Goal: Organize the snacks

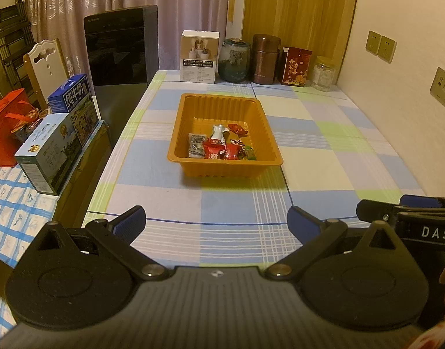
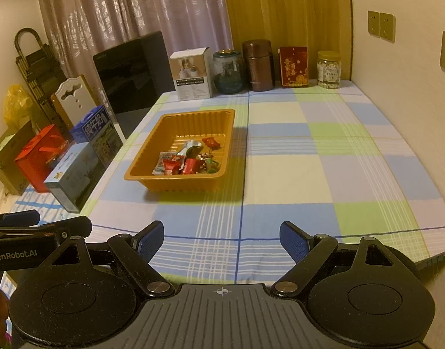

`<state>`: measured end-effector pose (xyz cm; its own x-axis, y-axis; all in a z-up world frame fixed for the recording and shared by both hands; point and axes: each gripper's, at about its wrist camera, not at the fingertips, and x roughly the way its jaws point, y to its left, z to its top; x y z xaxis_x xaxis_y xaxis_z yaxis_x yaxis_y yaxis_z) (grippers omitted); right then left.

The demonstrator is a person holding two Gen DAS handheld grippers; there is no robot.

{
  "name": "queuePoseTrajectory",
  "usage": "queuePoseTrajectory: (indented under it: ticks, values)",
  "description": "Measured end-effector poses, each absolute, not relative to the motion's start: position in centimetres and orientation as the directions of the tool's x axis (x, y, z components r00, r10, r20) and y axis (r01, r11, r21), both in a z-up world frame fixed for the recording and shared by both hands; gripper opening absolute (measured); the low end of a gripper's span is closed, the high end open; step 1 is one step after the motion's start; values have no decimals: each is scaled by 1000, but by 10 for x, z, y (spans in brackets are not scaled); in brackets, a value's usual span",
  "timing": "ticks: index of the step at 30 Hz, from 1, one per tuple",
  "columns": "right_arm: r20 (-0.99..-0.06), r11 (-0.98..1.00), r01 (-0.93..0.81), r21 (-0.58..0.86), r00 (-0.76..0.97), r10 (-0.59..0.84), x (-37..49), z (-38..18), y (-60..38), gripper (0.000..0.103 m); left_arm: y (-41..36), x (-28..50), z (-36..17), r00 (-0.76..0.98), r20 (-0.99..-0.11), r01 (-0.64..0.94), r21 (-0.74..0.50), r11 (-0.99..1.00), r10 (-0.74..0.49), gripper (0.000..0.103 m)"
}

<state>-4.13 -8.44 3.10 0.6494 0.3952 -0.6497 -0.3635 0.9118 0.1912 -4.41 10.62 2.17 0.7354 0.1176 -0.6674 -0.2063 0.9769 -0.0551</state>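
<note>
An orange plastic tray (image 1: 184, 122) stands on the checked tablecloth; it also shows in the right wrist view (image 2: 152, 139). Several wrapped snacks (image 1: 219, 147) lie in its near end, red, white and green wrappers, also in the right wrist view (image 2: 187, 160). My left gripper (image 1: 216, 222) is open and empty, low over the table's near edge, well short of the tray. My right gripper (image 2: 221, 240) is open and empty, beside the left one, with the tray ahead to its left. Each gripper's body shows at the edge of the other's view.
Along the back edge stand a white box (image 1: 199, 56), a glass jar (image 1: 234, 59), a brown canister (image 1: 265, 58), a red packet (image 1: 296, 67) and a small jar (image 1: 323, 72). A black appliance (image 1: 122, 55) and milk cartons (image 1: 71, 101) are at the left. A wall is at the right.
</note>
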Motion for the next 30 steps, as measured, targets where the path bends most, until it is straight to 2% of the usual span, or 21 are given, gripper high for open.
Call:
queuePoseTrajectory:
  ticks: [30]
  values:
    - [-649,912,-363,194,650,396,-40,31,-87,86,109,-44,20,737,-666,-207,-57,977,117,103]
